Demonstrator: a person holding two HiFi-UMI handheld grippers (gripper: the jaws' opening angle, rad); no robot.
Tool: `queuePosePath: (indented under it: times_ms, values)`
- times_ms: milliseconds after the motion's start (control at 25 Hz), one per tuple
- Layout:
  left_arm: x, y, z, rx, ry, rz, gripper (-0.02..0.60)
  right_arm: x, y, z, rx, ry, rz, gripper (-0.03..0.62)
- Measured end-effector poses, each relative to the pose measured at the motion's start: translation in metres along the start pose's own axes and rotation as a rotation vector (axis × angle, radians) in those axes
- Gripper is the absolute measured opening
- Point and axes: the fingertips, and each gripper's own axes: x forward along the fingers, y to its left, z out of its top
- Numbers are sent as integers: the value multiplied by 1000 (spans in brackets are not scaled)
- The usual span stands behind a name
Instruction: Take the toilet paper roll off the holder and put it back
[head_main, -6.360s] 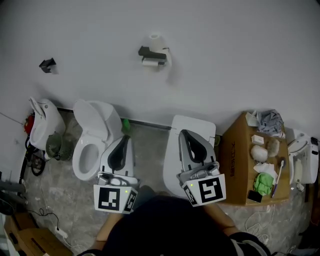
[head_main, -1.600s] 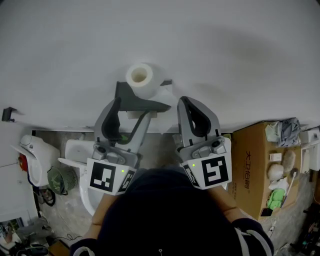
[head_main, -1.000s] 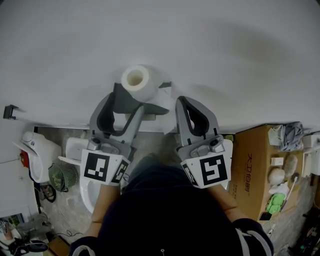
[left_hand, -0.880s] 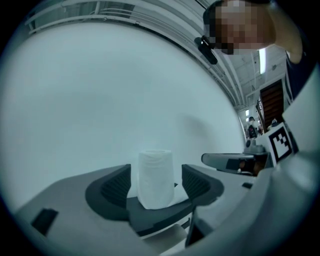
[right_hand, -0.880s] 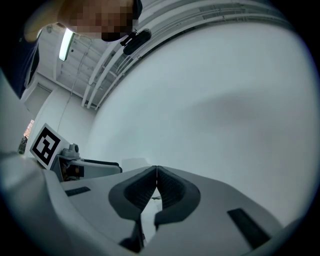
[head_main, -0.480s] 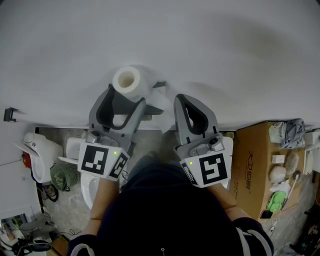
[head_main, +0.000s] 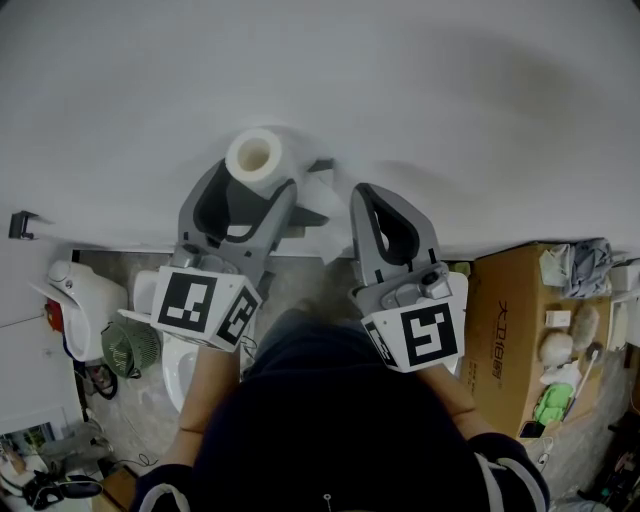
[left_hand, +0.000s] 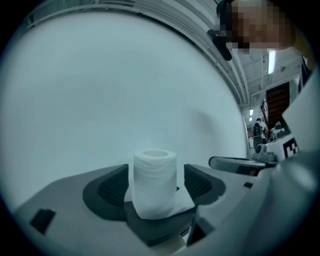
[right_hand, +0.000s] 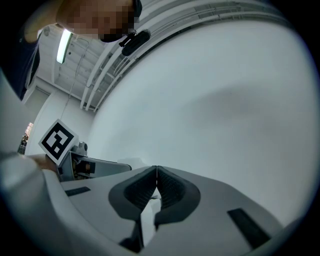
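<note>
1. White plaster wall (head_main: 450, 90) fills the upper half of the head view, and both grippers point at it.
2. Brown cardboard box (head_main: 505, 330) stands on the floor at the right, well apart from the grippers, with small things lying on top of it.
3. Left gripper (head_main: 248, 190), grey with a black-and-white marker cube, reaches level toward the wall. Its jaws have just been opening and now stand released, one on each side of the roll. The left gripper view shows a gap between each pad and the paper.
4. Right gripper (head_main: 368, 195), of the same make, is held just to the right of the holder. Its jaws are clenched tip to tip, and nothing is between them.
5. Dark holder (left_hand: 160, 227), a small shelf fixed to the wall, lies under the left gripper's jaws.
6. Toilet paper roll (left_hand: 155, 182), white, stands upright on the holder with its hollow core facing up. It rests on the shelf, not lifted. A loose sheet lies under it and spreads toward the shelf's right edge.
</note>
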Motion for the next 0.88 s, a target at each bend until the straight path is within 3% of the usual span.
queuePosePath:
  times_ms: [880]
  values:
    - [23,6,-9,50,102,30,327,3,-4,-3,-3,7,-24,17]
